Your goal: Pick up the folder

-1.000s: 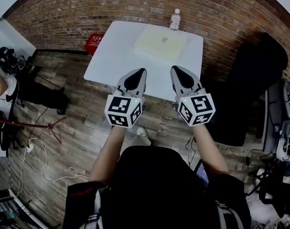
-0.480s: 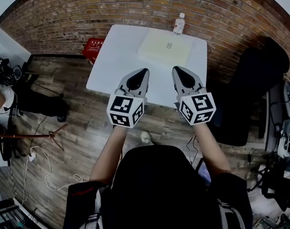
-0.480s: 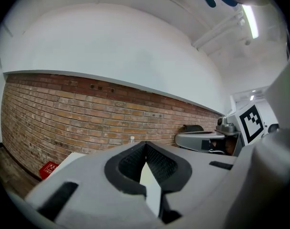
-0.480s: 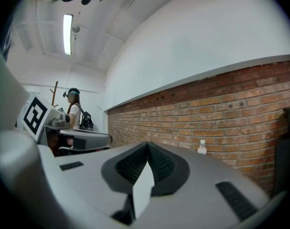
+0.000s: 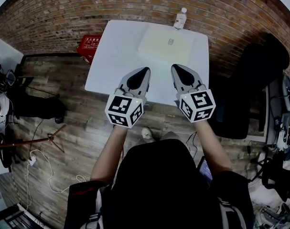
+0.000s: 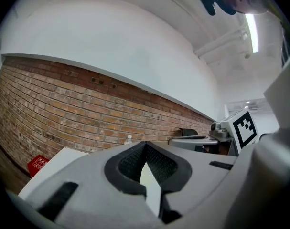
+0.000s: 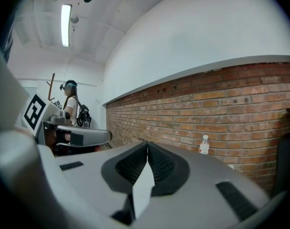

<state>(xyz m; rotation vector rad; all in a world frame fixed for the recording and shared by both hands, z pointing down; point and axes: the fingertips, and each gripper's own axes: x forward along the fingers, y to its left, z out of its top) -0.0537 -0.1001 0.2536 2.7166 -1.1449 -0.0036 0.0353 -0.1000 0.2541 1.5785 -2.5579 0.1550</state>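
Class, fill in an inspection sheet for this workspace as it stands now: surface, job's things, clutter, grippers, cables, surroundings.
Surface: white table on a wooden floor.
Job's things: pale folder lying flat at the table's far side, untouched.
Clutter: water bottle upright beyond the folder.
Grippers: left gripper and right gripper both shut, empty, short of the folder.
Cables: white cable on the floor, left.
Surroundings: brick wall; red crate beside the table.
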